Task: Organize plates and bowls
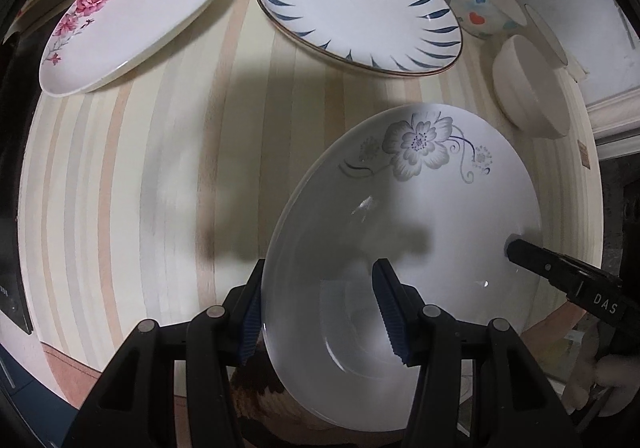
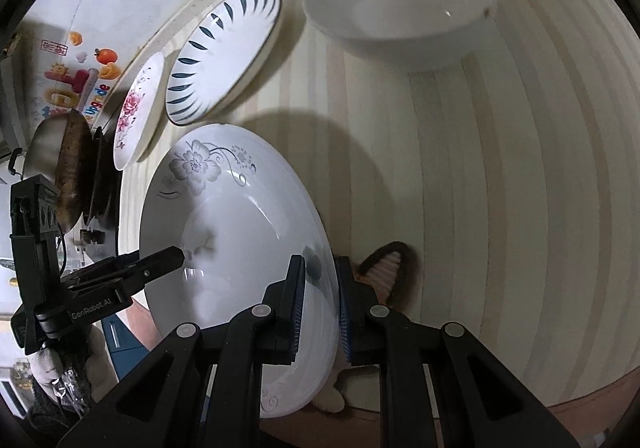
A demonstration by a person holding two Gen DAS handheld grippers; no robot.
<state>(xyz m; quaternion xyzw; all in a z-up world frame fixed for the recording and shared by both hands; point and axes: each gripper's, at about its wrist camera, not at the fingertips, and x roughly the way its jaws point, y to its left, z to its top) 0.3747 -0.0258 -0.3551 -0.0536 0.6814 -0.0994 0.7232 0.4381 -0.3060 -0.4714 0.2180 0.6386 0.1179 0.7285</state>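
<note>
- Over the near edge of the striped table (image 1: pixel 168 168) I hold the grey-flower plate (image 1: pixel 420 216) with both grippers; it is tilted and lifted off the table top.
- My left gripper (image 1: pixel 320 312) is closed on the plate's left rim; one pad is under the rim and the other is on the inner face.
- My right gripper (image 2: pixel 320 312) is clamped on the opposite rim, the fingers nearly together with only the thin rim between them.
- Toward the far edge the blue-leaf plate (image 1: pixel 360 8) lies flat; the pink-flower plate (image 1: pixel 136 16) is beside it at the far left corner.
- At the far right corner stand the plain white bowl (image 1: pixel 528 88) and the bowl with coloured hearts (image 1: pixel 480 0), near each other; I cannot tell if they touch.
</note>
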